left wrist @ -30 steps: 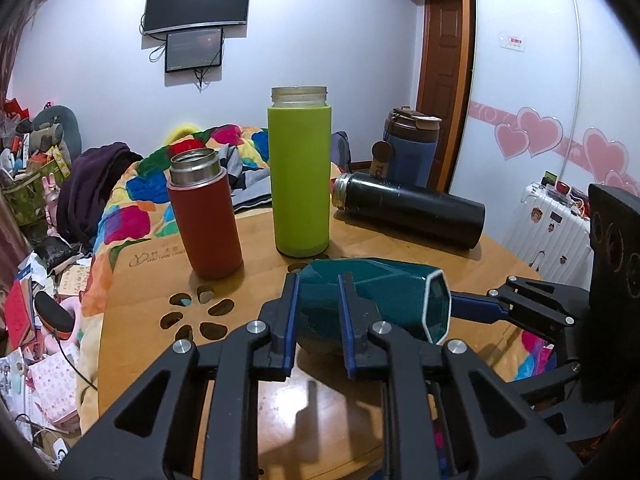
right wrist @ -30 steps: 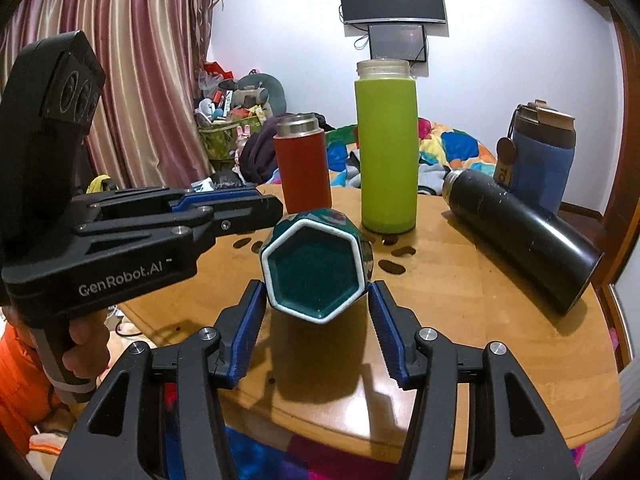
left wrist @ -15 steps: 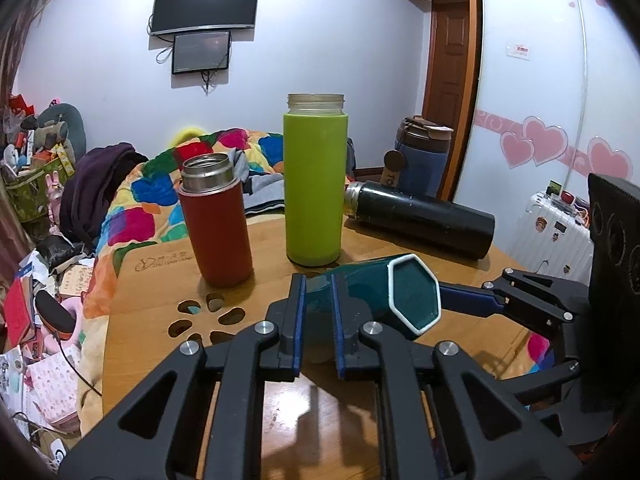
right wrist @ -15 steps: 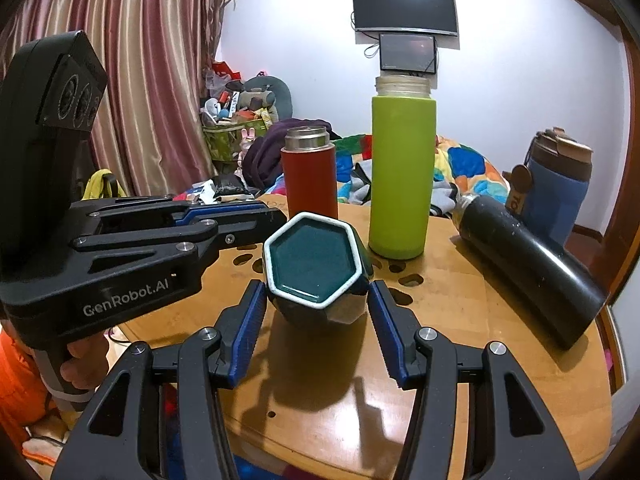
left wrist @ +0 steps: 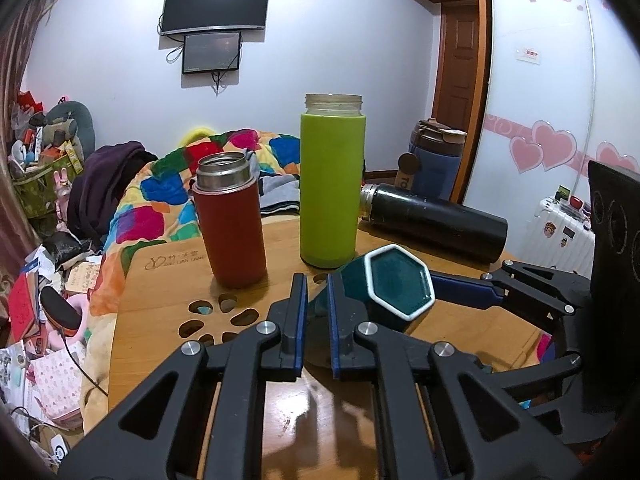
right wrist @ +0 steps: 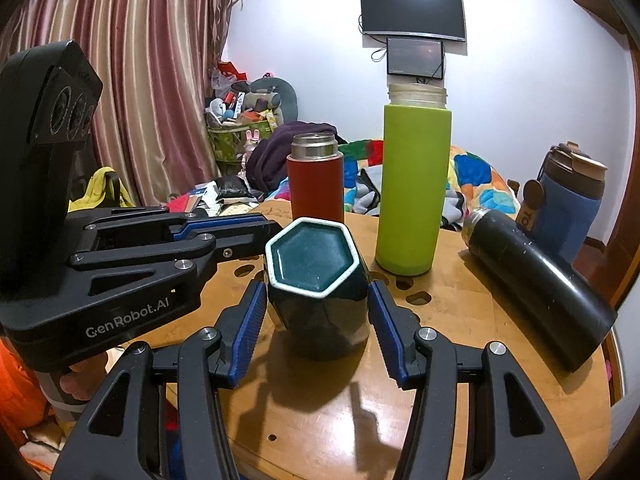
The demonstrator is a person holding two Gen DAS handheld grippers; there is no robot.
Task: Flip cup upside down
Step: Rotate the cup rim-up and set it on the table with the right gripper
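Note:
A dark teal hexagonal cup (right wrist: 316,292) with a white rim stands tilted on the round wooden table (right wrist: 460,320), its mouth up and toward the right wrist camera. In the left wrist view the cup (left wrist: 396,288) leans with its mouth to the right. My left gripper (left wrist: 317,308) is shut on the cup's handle side, and its fingers (right wrist: 224,236) reach the cup from the left. My right gripper (right wrist: 316,320) is open, its blue pads either side of the cup with small gaps.
Behind the cup stand a red flask (right wrist: 316,180) and a tall green bottle (right wrist: 414,184). A black flask (right wrist: 536,288) lies on its side at the right, with a blue tumbler (right wrist: 568,200) behind it. A cluttered bed lies beyond the table.
The cup has turned from lying on its side, mouth toward the right gripper, to nearly standing with its mouth up. The left gripper rotated with it. The right gripper stayed open.

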